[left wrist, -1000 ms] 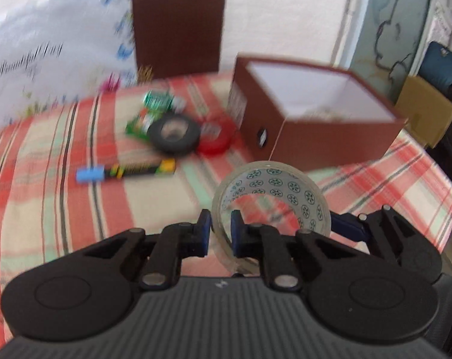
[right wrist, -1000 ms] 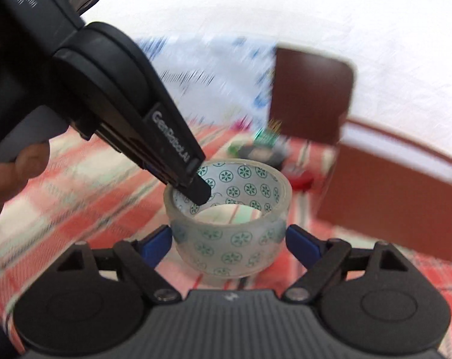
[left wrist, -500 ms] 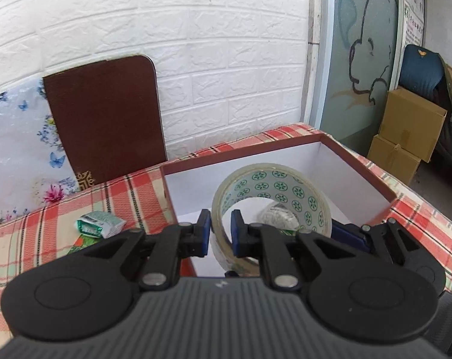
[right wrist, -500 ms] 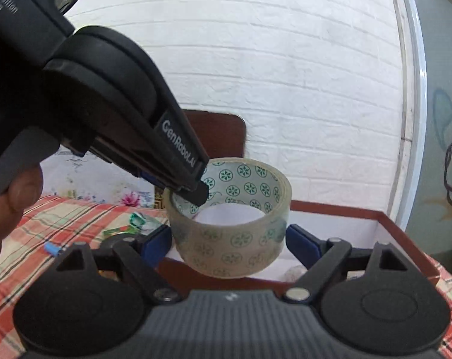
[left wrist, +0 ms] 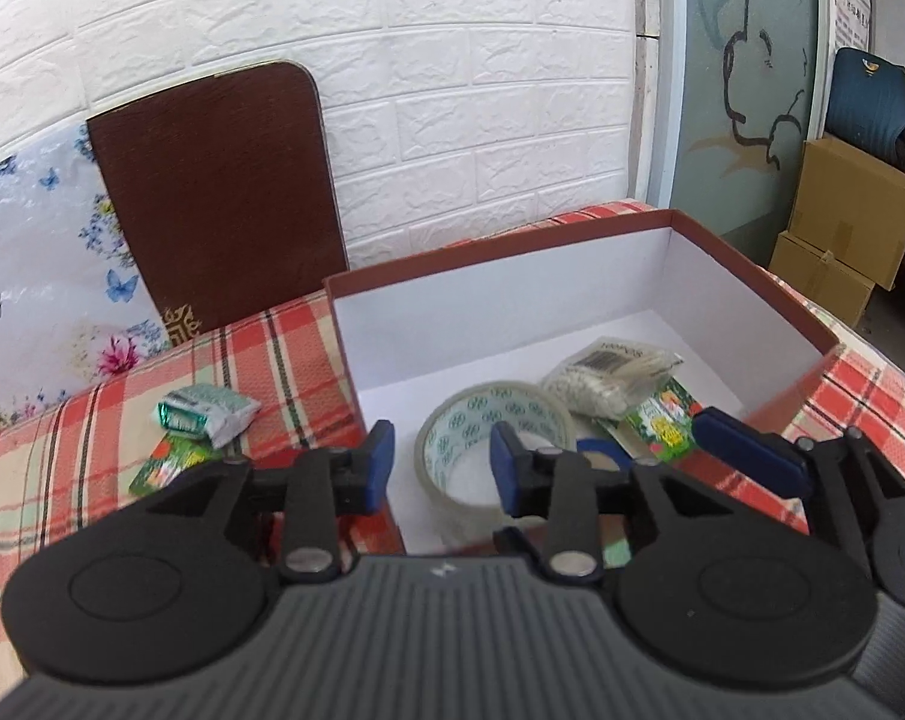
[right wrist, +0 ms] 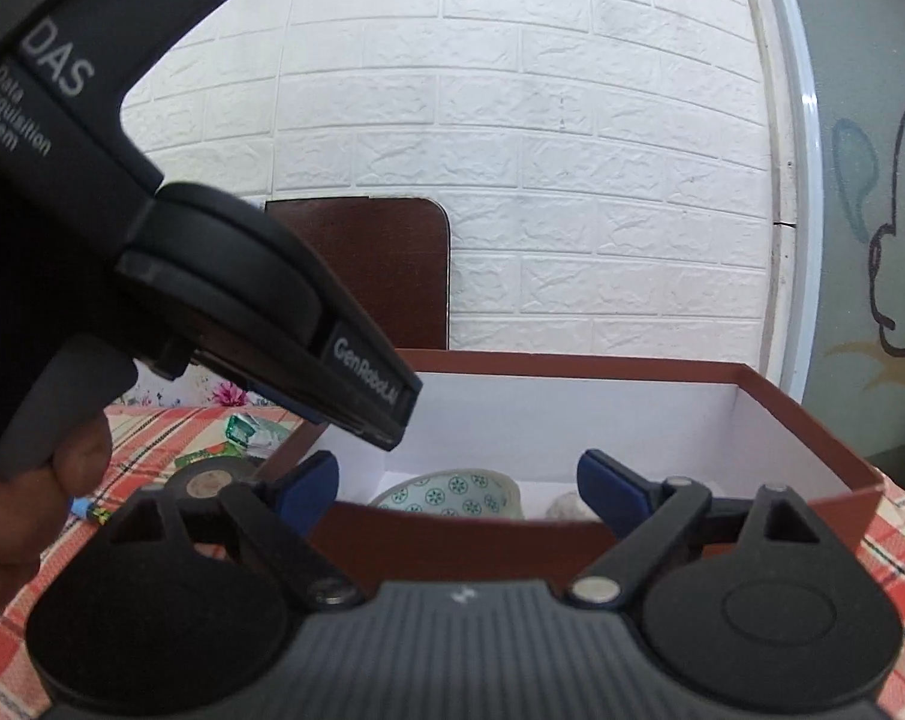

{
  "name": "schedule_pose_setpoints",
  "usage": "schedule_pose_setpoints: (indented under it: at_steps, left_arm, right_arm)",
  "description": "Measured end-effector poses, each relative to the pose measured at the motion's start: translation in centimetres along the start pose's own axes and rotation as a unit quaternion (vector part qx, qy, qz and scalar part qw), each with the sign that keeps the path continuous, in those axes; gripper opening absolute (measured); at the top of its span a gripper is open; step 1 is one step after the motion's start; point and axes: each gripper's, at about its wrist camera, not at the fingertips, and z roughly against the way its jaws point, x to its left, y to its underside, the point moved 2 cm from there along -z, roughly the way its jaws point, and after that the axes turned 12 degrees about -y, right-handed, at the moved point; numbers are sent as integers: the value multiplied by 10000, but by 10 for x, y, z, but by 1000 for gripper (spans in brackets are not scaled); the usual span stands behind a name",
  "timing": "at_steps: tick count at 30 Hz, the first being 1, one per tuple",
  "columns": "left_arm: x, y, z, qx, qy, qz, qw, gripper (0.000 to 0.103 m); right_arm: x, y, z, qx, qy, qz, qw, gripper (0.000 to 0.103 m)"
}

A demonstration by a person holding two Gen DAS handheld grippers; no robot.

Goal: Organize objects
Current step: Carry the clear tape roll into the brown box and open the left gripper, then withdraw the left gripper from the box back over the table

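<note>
Released since half a second ago: clear tape roll (left wrist: 493,443) no longer pinched on its wall, now lying on the white floor of the brown box (left wrist: 572,252), near the front wall, just beside a bag of cotton swabs (left wrist: 611,377) and a green printed packet (left wrist: 662,423). Left gripper (left wrist: 443,465) spread apart over the box's front left corner, holding nothing. Right gripper (right wrist: 458,483) likewise wide open and empty, hanging just outside the near wall, tape rim (right wrist: 452,489) visible past it.

Step in hand, as judged: clearing out of the box and turning to the next loose item. Best done by lifting both tools straight up before swinging sideways, so no finger clips the cardboard rim or drags the roll. Left on the checked cloth (left wrist: 44,480): black tape roll (right wrist: 206,480), a mint-green wrapper (left wrist: 209,411), a green card (left wrist: 173,462), a blue-tipped marker (right wrist: 89,509). Black roll likely suits the same wall pinch.
</note>
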Motion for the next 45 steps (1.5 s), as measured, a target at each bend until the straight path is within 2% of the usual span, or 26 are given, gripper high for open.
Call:
schedule_pose_setpoints:
  at_steps: [6,16,22,27,30,45]
  left_arm:
    - [12,22,23,6,-157,65,9999,45]
    - [40,57,38,186,-407,289,9986,48]
    - [55,76,40,278,-609,331,9972,49]
    - [67,93,41,353,-794,278,9958,50]
    - [76,103,39,423,-900,280,9946,50]
    - [129,141,21,672,-1364,438,9874,54]
  right_arm:
    - [19,3,28,-44,14,-99,9999,91]
    - [38,30,40,567,-211,-402,9974,90]
    - [47,39,41,893,-427,-670,9928,82]
    - [57,43,39,1069,-595,-778,9894,68]
    - [66,47,37,1153,-687,-740,9882,64]
    - [120,56,17,1550,-1002,-172,9827,64]
